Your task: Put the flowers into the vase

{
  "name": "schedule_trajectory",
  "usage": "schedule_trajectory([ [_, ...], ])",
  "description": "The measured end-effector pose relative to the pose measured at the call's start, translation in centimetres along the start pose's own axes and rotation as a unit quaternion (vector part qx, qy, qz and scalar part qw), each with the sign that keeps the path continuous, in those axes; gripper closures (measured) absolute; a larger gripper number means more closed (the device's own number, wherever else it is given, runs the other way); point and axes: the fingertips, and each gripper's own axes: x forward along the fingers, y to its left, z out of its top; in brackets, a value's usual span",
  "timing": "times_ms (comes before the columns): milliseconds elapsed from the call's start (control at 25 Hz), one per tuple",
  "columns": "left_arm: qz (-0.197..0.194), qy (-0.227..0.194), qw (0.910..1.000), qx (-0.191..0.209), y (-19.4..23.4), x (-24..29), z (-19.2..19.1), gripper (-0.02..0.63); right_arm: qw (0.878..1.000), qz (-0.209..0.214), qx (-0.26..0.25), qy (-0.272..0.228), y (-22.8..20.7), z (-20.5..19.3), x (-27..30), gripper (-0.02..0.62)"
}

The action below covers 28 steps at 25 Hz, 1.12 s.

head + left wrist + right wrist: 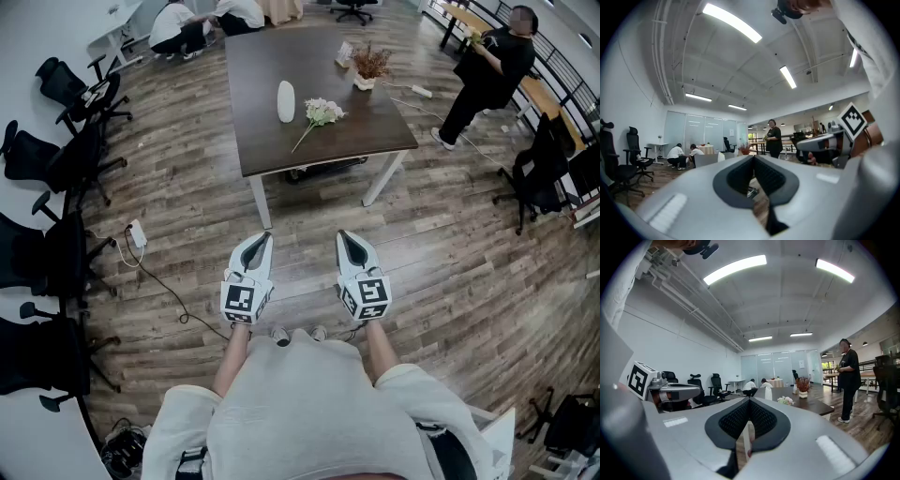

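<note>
left claw [263, 241] and right claw [344, 239] side by side, level, jaws together, both empty

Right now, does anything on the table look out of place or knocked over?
Only the flowers: they lie flat on the table beside the upright white vase, not in it. Nothing looks spilled or broken.

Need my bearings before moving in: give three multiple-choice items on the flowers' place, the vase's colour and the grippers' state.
1. Flowers lie: A on the floor; B on the table beside the vase; C on a chair.
2. Vase colour: A white; B black; C red.
3. Left gripper and right gripper: A both open; B one open; C both shut, empty.
B: head view shows them by the vase. A: white against the dark table. C: each gripper view shows jaws together, nothing between.
</note>
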Motion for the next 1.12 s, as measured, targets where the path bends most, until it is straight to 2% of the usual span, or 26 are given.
schedule_trajectory([
  [760, 0.004, 0.007, 1.0, 0.0, -1.0, -0.2, -0.1, 0.597, 1.0, 0.013, 0.011, -0.005, -0.2, 0.1, -1.0, 0.598],
  [1120, 0.01, 0.01, 0.9999, 0.002, -3.6, 1.4, -0.2, 0.597, 1.0, 0.02, 0.005, 0.002, -3.2, -0.7, -2.6, 0.597],
])
